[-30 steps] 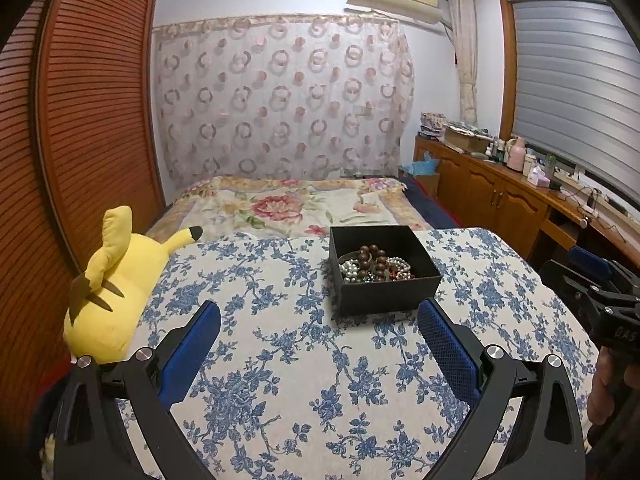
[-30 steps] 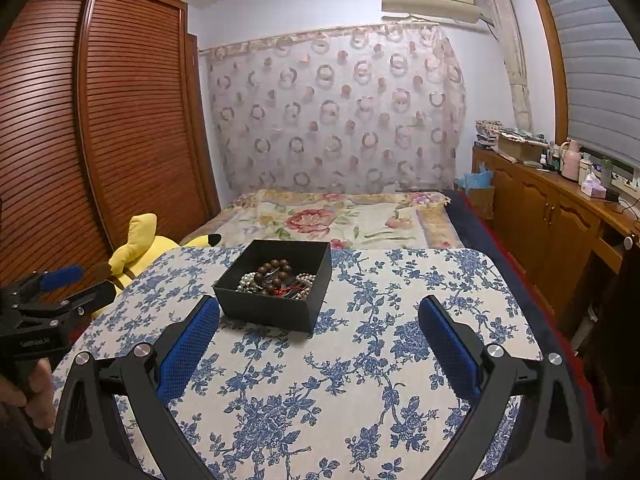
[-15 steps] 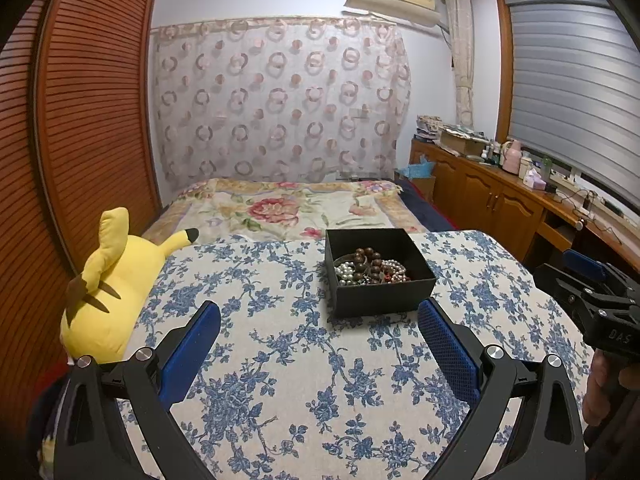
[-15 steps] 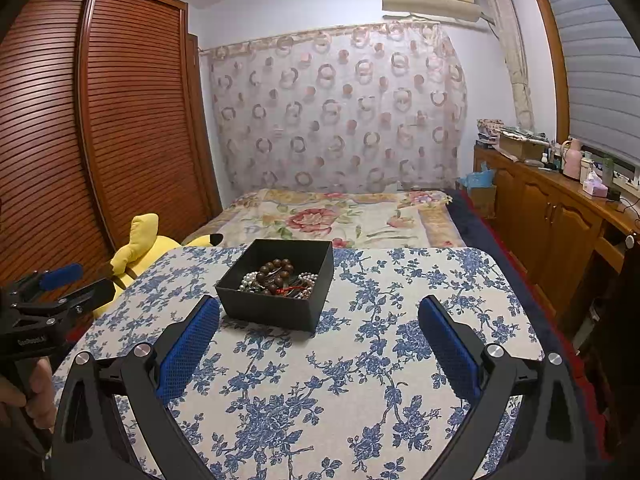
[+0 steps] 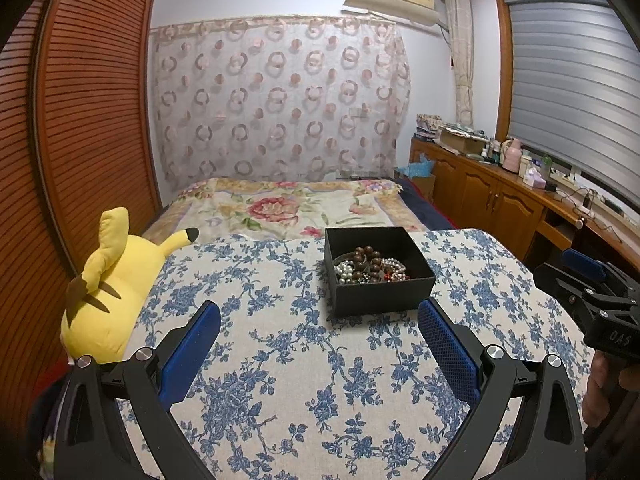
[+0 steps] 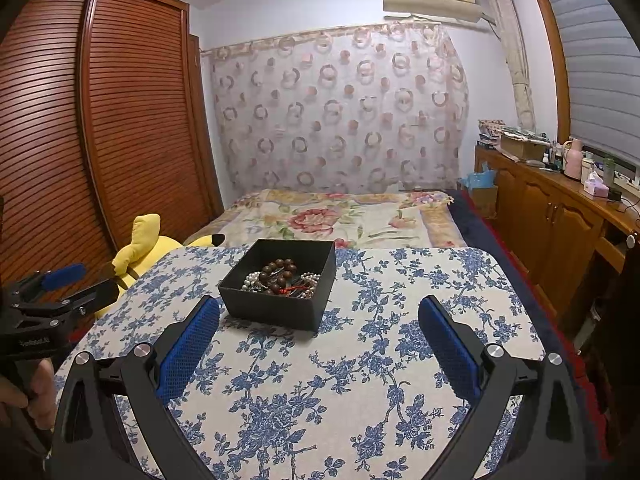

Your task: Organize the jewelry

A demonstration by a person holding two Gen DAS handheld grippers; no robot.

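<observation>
A black open box [image 5: 384,296] stands on the table with the blue floral cloth [image 5: 300,384]. Inside it lies a tangle of jewelry [image 5: 368,266]: dark brown bead bracelets, pearl strands and something red. My left gripper [image 5: 320,348] is open and empty, just short of the box's near wall. In the right wrist view the box [image 6: 272,312] with its jewelry [image 6: 280,276] sits ahead and to the left, beside the left fingertip. My right gripper [image 6: 320,348] is open and holds nothing. Each gripper also shows in the other's view: right gripper [image 5: 592,292], left gripper [image 6: 60,288].
A yellow plush toy [image 5: 104,292] leans at the table's left edge. Behind the table is a bed with a flowered cover [image 5: 288,208]. A slatted wooden wardrobe [image 6: 120,120] fills the left side. Wooden cabinets [image 6: 560,216] with clutter on top run along the right.
Both grippers have drifted only slightly and stay open. The box and the jewelry have not moved.
</observation>
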